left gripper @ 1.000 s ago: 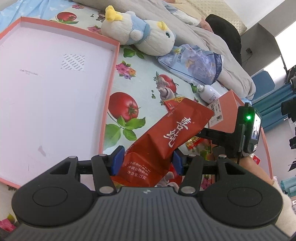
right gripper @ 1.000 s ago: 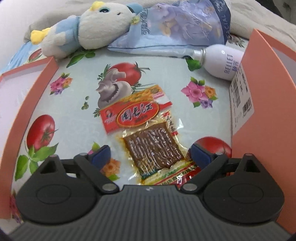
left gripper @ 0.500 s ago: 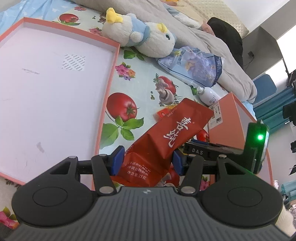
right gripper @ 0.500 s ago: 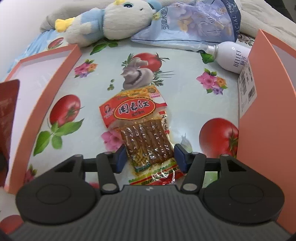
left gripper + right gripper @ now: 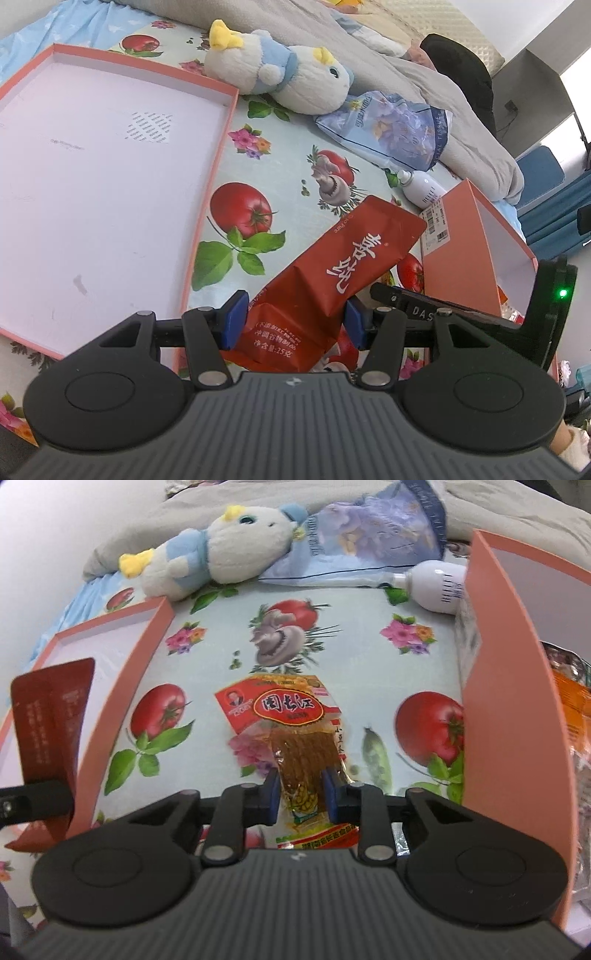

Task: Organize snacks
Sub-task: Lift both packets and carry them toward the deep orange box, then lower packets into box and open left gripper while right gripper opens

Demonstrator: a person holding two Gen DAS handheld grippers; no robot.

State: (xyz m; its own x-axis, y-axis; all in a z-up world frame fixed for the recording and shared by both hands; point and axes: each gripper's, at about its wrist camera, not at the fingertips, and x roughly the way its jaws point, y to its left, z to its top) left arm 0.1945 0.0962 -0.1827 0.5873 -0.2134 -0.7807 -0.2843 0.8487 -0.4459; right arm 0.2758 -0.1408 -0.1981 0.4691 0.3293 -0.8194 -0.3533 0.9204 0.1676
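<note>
Snacks are split between the two grippers at this moment: a red pouch (image 5: 332, 291) stands tilted between the fingers of the left gripper (image 5: 291, 319), above the flowered cloth (image 5: 288, 177) just beside the rim of the shallow pink tray (image 5: 218, 162), and a clear packet of brown strips (image 5: 291, 738) with a red label is pinched at its lower end by the right gripper (image 5: 300, 794). A second ago the right fingers stood wide on either side of that packet as it lay flat on the cloth; they have just been closing, and now the blue pads press in on the plastic, which crumples between them. The packet's labelled end seems to rest on the cloth yet, so the pick looks only just begun. The left fingers have not shifted: they are set apart by the width of the red pouch and clamped on it as before. To the right stands the taller pink box (image 5: 513, 701), with orange wrappers (image 5: 572, 705) showing inside, and that seems the likely place for both snacks, though the tray is as near. A plush toy (image 5: 229, 550), a blue tissue pack (image 5: 369, 535) and a white bottle (image 5: 439, 587) lie at the far edge, well apart from the work. With both grips made, the next move is probably a lift and carry.
</note>
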